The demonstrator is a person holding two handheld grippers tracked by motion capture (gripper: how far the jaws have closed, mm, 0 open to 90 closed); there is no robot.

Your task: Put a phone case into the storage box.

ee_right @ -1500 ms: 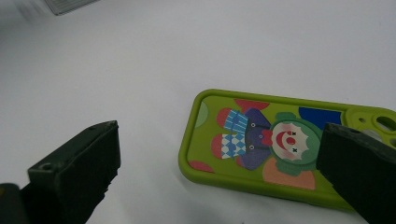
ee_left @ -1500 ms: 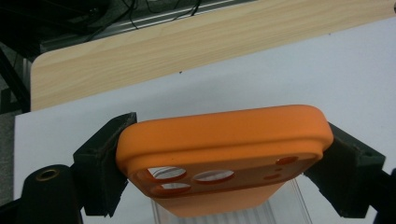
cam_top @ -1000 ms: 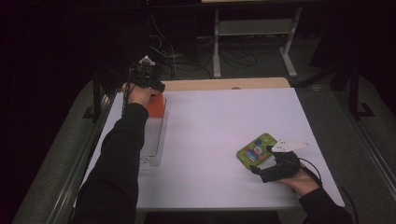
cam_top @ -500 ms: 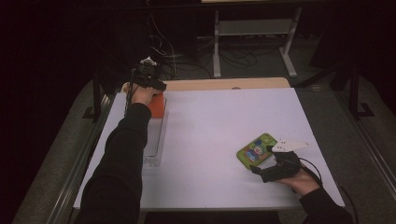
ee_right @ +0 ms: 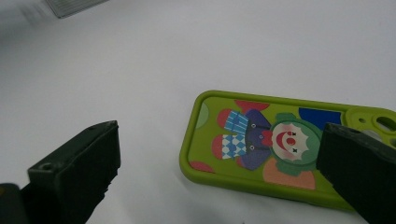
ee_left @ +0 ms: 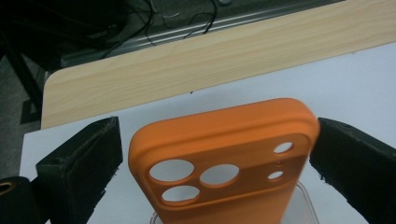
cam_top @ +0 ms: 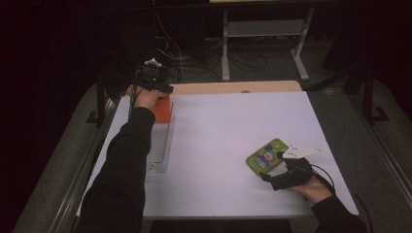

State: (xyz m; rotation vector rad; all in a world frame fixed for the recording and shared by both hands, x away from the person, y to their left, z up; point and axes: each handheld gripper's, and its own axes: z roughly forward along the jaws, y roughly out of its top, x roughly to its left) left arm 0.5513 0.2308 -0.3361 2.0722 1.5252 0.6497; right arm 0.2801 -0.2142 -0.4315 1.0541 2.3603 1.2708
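Nearest to me, my right gripper sits low over the white table sheet at the near right, jaws spread wide with nothing between them. In the right gripper view the green clown phone case lies flat, printed side up, just ahead of the jaws and off toward the right one, which overlaps its far end. Its long axis runs across that view, roughly from jaw to jaw, so I judge that closing on it calls for a turn of the wrist to take it across its short width, or a slide sideways to centre it first. This hand is plainly the nearer one to that case.

Farther out, along the left edge, a clear tray lies lengthwise away from me, partly under my left sleeve.

At the far left corner, my left gripper is over the far end of that tray. Its jaws have just been opening and now stand wide. In the left gripper view the orange phone case stands between them, camera cut-outs facing me, its rounded top edge uppermost and its foot going down into the clear tray. There is a clear gap at the left pad; the right pad is very close to the case's edge and I cannot tell whether it touches. The case looks released, leaning in the tray. Beyond it the wooden table edge runs across.
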